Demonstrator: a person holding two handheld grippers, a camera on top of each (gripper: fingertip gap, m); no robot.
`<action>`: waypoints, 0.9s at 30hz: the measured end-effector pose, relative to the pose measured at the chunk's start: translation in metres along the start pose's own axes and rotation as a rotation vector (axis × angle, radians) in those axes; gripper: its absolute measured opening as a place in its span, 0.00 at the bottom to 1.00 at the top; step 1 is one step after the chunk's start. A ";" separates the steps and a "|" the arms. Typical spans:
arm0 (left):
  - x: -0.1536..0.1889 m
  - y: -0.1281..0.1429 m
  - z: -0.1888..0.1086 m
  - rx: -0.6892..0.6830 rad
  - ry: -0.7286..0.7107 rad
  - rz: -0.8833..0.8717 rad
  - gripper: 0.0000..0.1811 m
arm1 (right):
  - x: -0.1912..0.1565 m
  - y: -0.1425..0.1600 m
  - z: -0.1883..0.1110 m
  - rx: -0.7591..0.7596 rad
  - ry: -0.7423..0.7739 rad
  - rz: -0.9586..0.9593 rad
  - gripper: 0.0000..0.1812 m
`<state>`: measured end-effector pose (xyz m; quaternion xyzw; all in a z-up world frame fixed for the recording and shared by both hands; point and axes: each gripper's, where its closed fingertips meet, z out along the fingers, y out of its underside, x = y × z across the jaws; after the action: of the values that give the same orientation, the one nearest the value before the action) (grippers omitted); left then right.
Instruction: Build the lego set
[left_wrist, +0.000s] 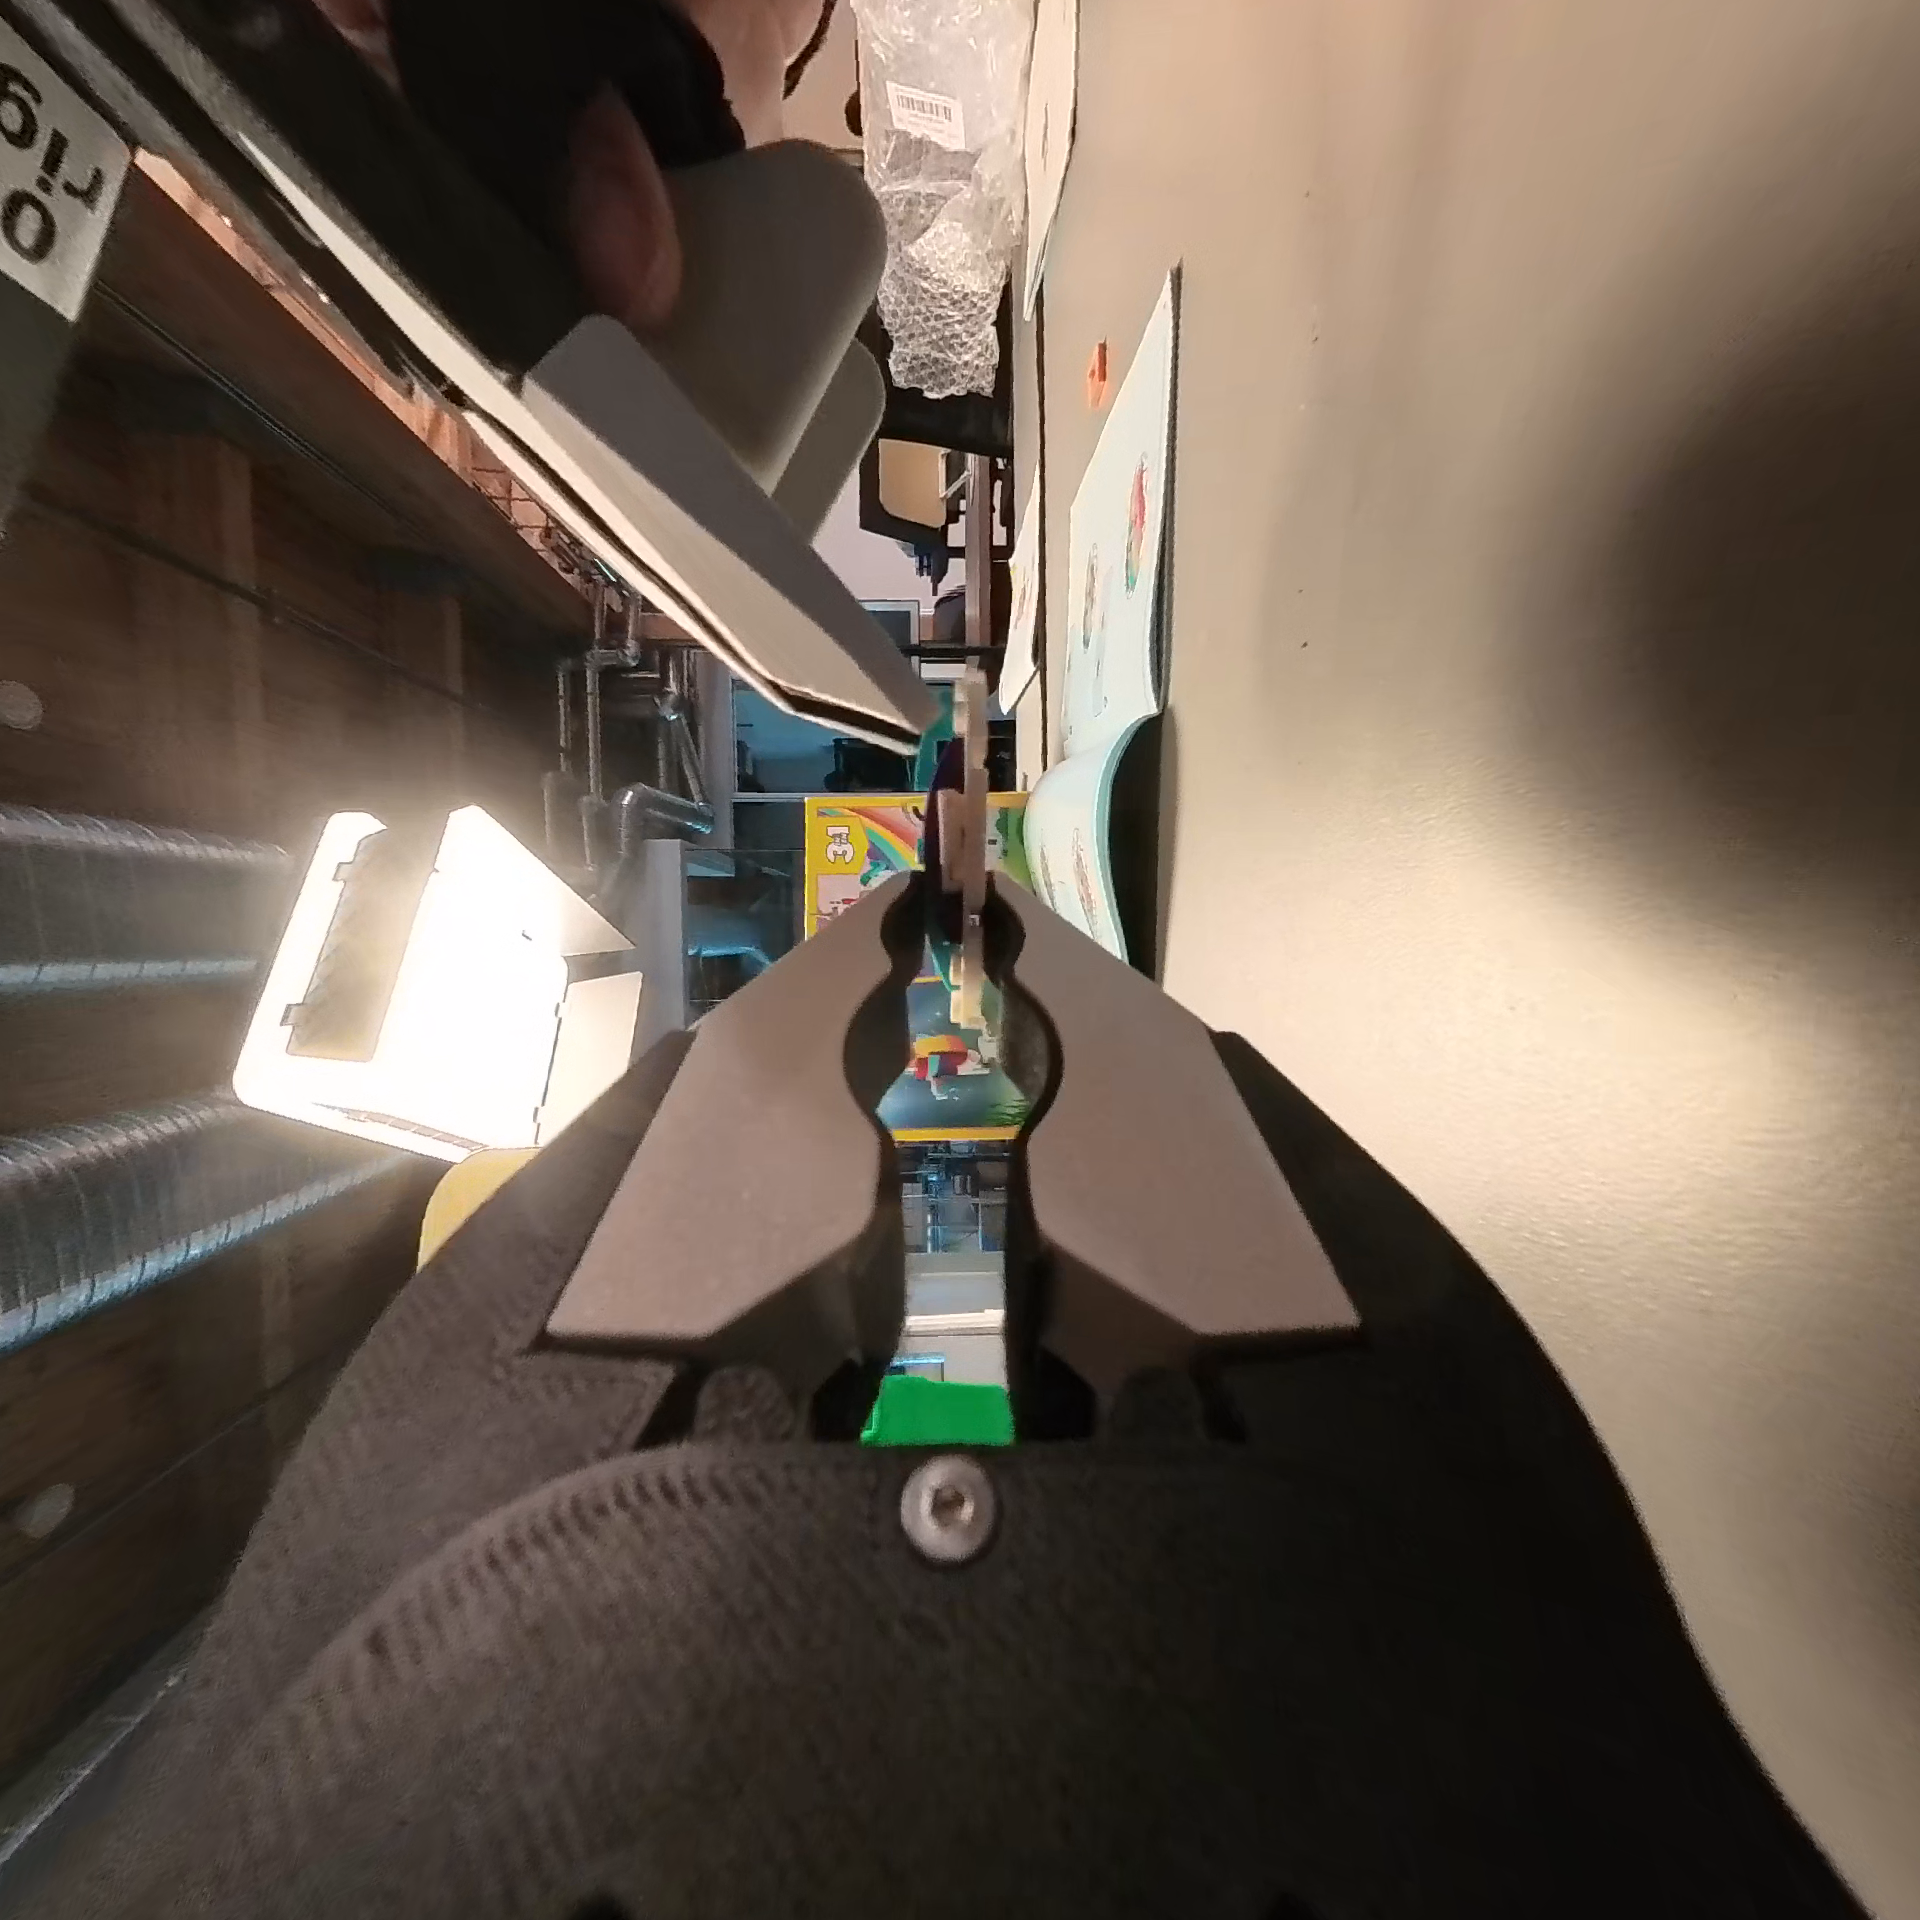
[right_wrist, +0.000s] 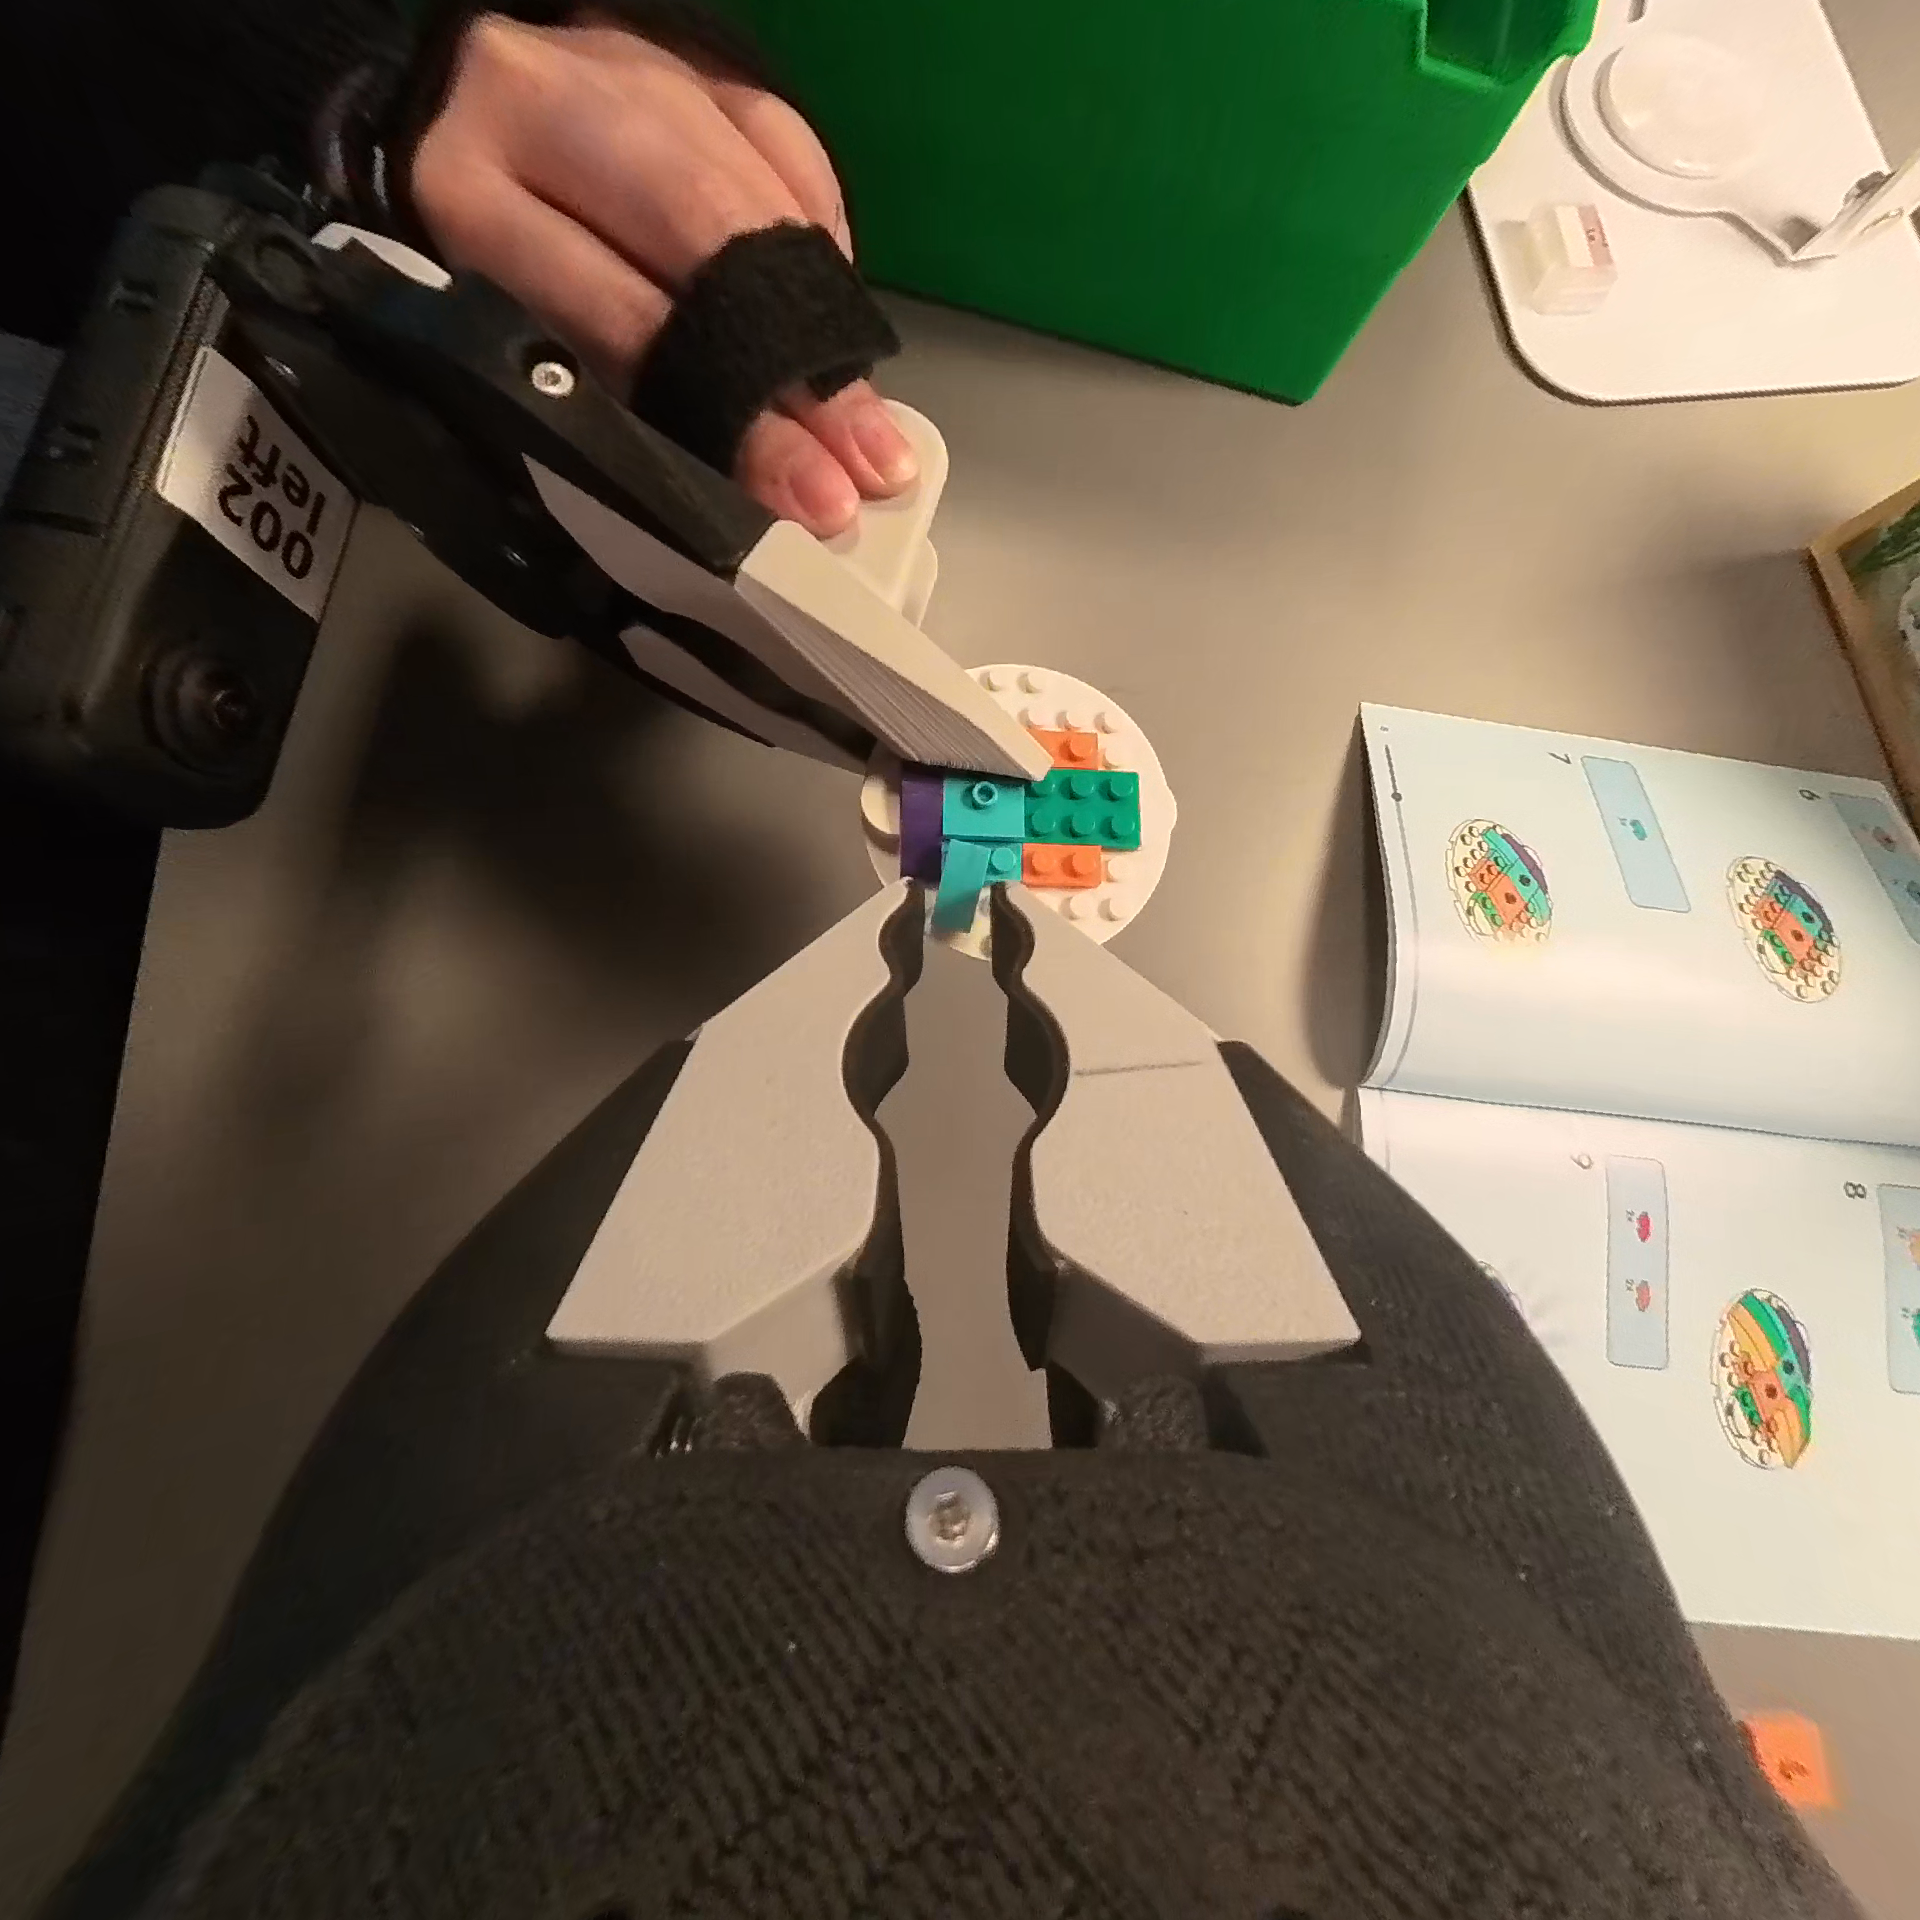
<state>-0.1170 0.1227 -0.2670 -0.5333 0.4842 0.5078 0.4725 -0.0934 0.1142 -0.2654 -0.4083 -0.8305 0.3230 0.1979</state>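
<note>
A round white studded plate (right_wrist: 1101, 717) carries a green brick (right_wrist: 1081, 810), two orange bricks (right_wrist: 1065, 864), a purple brick (right_wrist: 920, 821) and a teal brick (right_wrist: 982, 810). My left gripper (left_wrist: 961, 904) is shut on the plate's rim, which shows edge-on in the left wrist view (left_wrist: 974, 727). In the right wrist view it reaches in from the upper left (right_wrist: 997, 758). My right gripper (right_wrist: 956, 899) has its tips close on either side of a small tilted teal piece (right_wrist: 961, 883) at the plate's near edge. It also shows in the left wrist view (left_wrist: 909, 722).
An open instruction booklet (right_wrist: 1621, 935) lies right of the plate on the grey table (right_wrist: 416, 1039). A green bin (right_wrist: 1143, 156) stands behind, with a white tray (right_wrist: 1683, 343) at far right. A loose orange brick (right_wrist: 1787, 1766) lies near right. The set's box (left_wrist: 862, 862) stands beyond. My two grippers' fingertips are within a few centimetres of each other.
</note>
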 end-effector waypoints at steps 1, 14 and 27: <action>0.000 0.000 0.000 0.000 0.001 -0.002 0.05 | 0.000 -0.001 0.000 0.004 -0.002 0.000 0.06; -0.001 0.017 0.004 -0.070 0.047 -0.119 0.05 | 0.010 -0.001 0.001 0.047 0.559 -0.814 0.28; -0.001 0.013 0.002 -0.049 0.058 -0.149 0.05 | 0.014 -0.005 0.017 0.058 0.720 -0.952 0.14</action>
<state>-0.1305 0.1236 -0.2668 -0.5938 0.4440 0.4672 0.4816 -0.1148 0.1170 -0.2729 -0.0696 -0.7936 0.0625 0.6011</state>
